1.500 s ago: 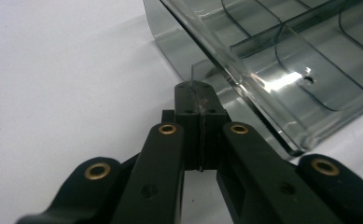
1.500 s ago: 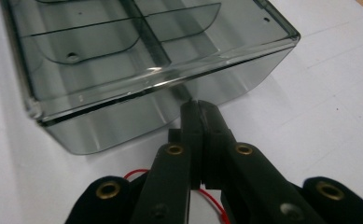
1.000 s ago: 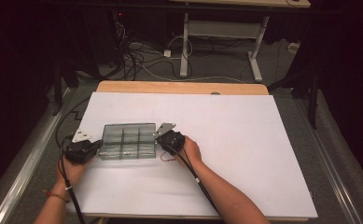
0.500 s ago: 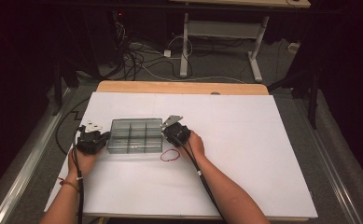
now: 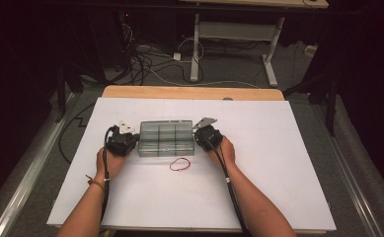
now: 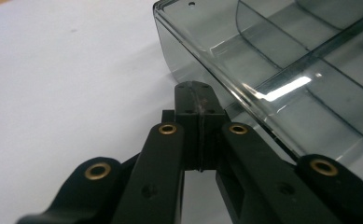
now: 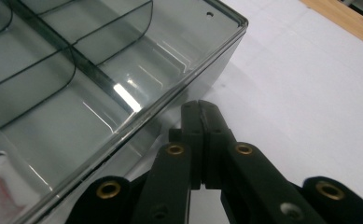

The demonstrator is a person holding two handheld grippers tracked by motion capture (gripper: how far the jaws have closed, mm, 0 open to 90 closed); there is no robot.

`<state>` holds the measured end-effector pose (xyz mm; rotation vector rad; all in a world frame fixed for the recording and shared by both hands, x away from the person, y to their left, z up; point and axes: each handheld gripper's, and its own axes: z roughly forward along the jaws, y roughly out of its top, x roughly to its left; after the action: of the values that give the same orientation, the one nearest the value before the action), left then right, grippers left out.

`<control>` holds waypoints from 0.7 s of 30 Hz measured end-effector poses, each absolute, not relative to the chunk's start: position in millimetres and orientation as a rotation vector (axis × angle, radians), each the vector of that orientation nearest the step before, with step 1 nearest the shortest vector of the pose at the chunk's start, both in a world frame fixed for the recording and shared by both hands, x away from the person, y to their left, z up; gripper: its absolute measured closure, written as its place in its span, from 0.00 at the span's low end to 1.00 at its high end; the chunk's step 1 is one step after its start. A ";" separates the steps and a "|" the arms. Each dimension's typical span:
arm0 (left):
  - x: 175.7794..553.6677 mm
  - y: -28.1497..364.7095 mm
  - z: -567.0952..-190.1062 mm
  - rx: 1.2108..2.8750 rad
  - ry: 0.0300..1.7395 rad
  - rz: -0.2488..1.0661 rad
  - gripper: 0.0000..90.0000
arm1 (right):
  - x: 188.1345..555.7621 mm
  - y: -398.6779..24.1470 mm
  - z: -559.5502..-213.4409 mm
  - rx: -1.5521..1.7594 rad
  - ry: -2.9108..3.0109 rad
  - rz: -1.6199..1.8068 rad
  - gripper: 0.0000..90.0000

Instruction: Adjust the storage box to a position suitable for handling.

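A clear grey plastic box [image 5: 166, 138] with several compartments lies on the white table sheet [image 5: 288, 163]. My left gripper [image 5: 133, 140] is pressed against the box's left end, jaws shut with nothing between them. In the left gripper view the shut left gripper [image 6: 198, 91] sits beside the box wall [image 6: 226, 70]. My right gripper [image 5: 197, 137] is at the box's right end, also shut and empty. The right gripper view shows the right gripper [image 7: 198, 108] against the box's side wall [image 7: 170, 116]. A red rubber band [image 5: 180, 164] lies on the sheet just in front of the box.
A wooden table edge [image 5: 189, 92] runs along the far side of the sheet. Beyond it are cables on the floor [image 5: 145, 54] and a white table frame [image 5: 229, 34]. A metal rail [image 5: 26, 168] runs along the left.
Both hands and the box between them have slid to the right and away from the person. The red rubber band, near the right gripper before, now lies in front of the box.
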<state>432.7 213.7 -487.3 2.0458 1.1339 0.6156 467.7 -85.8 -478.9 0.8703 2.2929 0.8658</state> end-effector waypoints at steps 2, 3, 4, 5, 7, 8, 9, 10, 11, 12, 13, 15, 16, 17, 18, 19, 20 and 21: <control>433.6 207.2 -486.2 2.072 1.114 0.631 0.97 | 465.5 -92.5 -476.8 0.864 2.281 0.867 1.00; 434.2 204.1 -485.5 2.083 1.105 0.631 0.97 | 463.9 -96.0 -476.1 0.870 2.280 0.877 1.00; 434.6 200.5 -485.1 2.088 1.097 0.627 0.97 | 461.3 -98.9 -475.5 0.877 2.274 0.868 1.00; 434.8 196.3 -484.9 2.095 1.090 0.630 0.97 | 459.3 -102.0 -475.3 0.866 2.266 0.854 1.00; 435.1 188.8 -484.7 2.103 1.070 0.628 0.97 | 454.7 -110.6 -475.8 0.876 2.262 0.859 1.00; 435.1 184.6 -484.8 2.106 1.058 0.625 0.97 | 452.9 -115.9 -476.3 0.892 2.256 0.872 1.00; 434.9 180.2 -484.7 2.113 1.044 0.625 0.97 | 451.0 -120.8 -476.4 0.904 2.251 0.874 1.00; 434.8 175.6 -484.6 2.116 1.036 0.624 0.97 | 449.4 -125.3 -476.5 0.901 2.244 0.866 1.00; 434.8 171.2 -484.4 2.122 1.026 0.625 0.97 | 448.0 -129.9 -476.9 0.904 2.236 0.866 1.00; 435.1 167.0 -484.4 2.126 1.017 0.626 0.97 | 446.7 -134.5 -476.9 0.915 2.231 0.867 1.00; 435.4 163.4 -484.3 2.130 1.008 0.625 0.97 | 446.0 -138.9 -477.1 0.922 2.227 0.871 1.00; 435.9 160.5 -484.4 2.130 1.004 0.622 0.97 | 443.6 -146.0 -476.8 0.934 2.223 0.868 1.00; 436.7 155.8 -484.3 2.129 1.000 0.623 0.97 | 442.0 -148.3 -476.8 0.938 2.223 0.866 1.00; 437.0 153.9 -484.4 2.131 0.995 0.625 0.97 | 441.0 -150.5 -477.0 0.929 2.221 0.866 1.00; 437.4 152.1 -484.6 2.136 0.993 0.622 0.97 | 439.5 -152.2 -476.8 0.925 2.219 0.856 1.00; 437.6 150.1 -484.9 2.140 0.992 0.617 0.97 | 438.1 -153.5 -476.7 0.916 2.219 0.849 1.00; 437.2 148.0 -485.1 2.146 0.986 0.620 0.97 | 436.3 -154.9 -476.7 0.919 2.216 0.839 1.00; 437.1 146.5 -485.1 2.146 0.983 0.618 0.97 | 435.9 -157.2 -477.2 0.919 2.212 0.846 1.00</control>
<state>437.1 146.5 -485.1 2.1458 0.9829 0.6184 435.9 -157.2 -477.2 0.9191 2.2117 0.8463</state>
